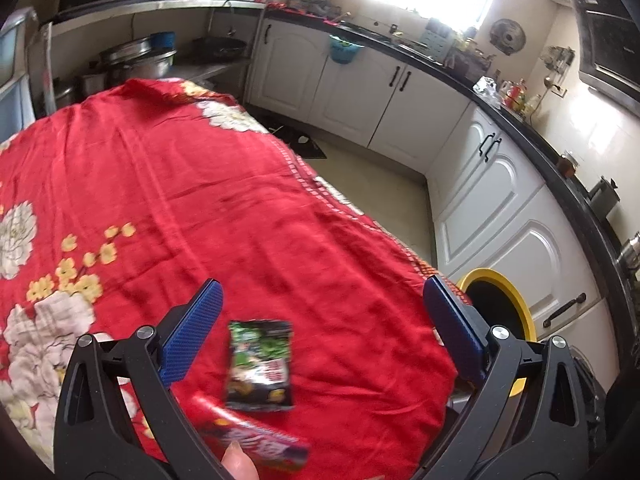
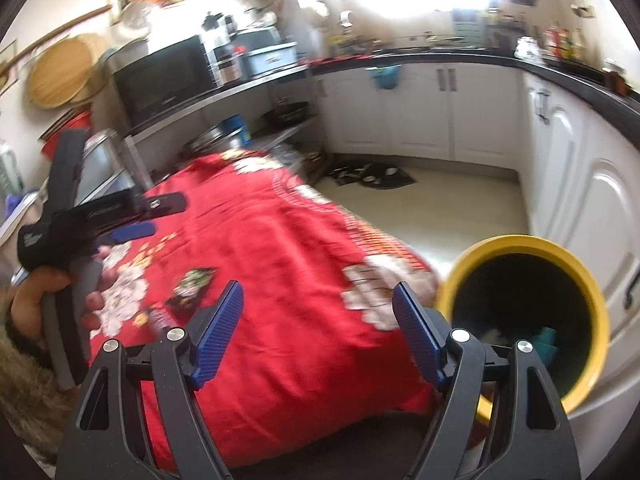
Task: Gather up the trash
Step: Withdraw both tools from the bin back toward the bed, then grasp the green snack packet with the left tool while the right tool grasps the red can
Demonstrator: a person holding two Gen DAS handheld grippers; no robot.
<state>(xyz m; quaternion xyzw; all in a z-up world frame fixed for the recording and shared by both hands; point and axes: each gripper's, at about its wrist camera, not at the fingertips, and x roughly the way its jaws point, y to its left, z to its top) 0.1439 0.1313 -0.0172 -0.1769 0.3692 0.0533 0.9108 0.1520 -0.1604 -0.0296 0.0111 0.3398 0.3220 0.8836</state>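
A green and black snack wrapper point(image 1: 260, 364) lies on the red flowered tablecloth point(image 1: 180, 184), between and just below the tips of my left gripper point(image 1: 322, 300), which is open and empty. A red wrapper point(image 1: 256, 436) lies nearer the camera, blurred. A yellow-rimmed black bin point(image 2: 528, 320) stands beside the table's right edge, with some trash inside. My right gripper point(image 2: 318, 296) is open and empty above the cloth, left of the bin. The snack wrapper point(image 2: 192, 284) shows at its left, and the left gripper point(image 2: 136, 216) hovers beyond it.
White cabinets point(image 1: 492, 200) under a black counter run along the right and back. A dark mat point(image 2: 372, 172) lies on the floor. Pots point(image 1: 136, 60) sit on a shelf behind the table. A microwave point(image 2: 164, 76) stands on the counter.
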